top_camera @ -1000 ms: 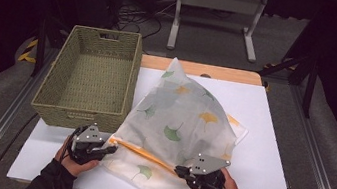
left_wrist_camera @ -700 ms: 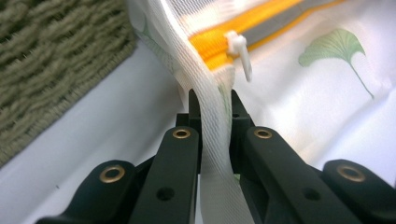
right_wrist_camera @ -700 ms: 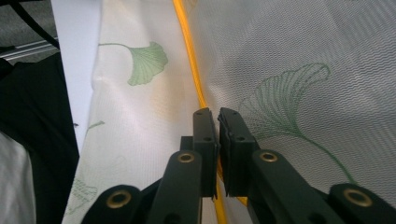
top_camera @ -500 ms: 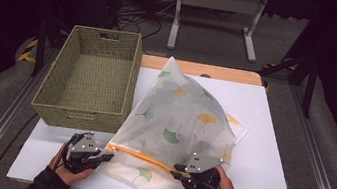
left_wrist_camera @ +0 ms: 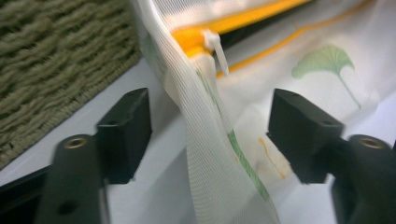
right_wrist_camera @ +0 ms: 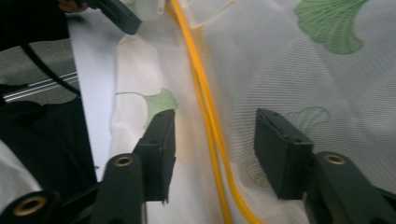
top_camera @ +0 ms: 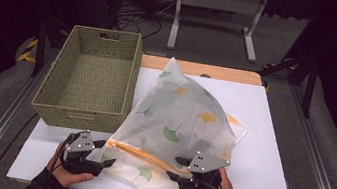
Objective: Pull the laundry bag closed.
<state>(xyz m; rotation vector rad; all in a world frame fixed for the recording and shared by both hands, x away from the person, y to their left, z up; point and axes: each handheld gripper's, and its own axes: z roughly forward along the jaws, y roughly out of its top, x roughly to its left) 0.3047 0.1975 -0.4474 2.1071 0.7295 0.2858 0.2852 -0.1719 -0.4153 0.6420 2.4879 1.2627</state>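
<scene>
The mesh bag (top_camera: 177,126) lies across the middle of the white board (top_camera: 271,140), its far corner pointing to the upper middle of the high view and its zipped edge near the bottom. The orange zipper (top_camera: 147,154) is the long axis that matters: it runs from lower left to lower right of that frame, between the two tongs.

The left gripper (top_camera: 96,157) sits at the zipper's left end, just right of the basket (top_camera: 90,78). Its jaws have just been opening and now stand well apart; in the left gripper view a fold of mesh hangs between them with the white zipper pull (left_wrist_camera: 217,51) just beyond, neither pad pressing on it.

The right gripper (top_camera: 180,169) sits at the zipper's right end. Its jaws have also just been opening; in the right gripper view they straddle the zipper line without touching it.

Both hold nothing. The left one is nearer the pull, so a zipper move likely falls to it.
</scene>
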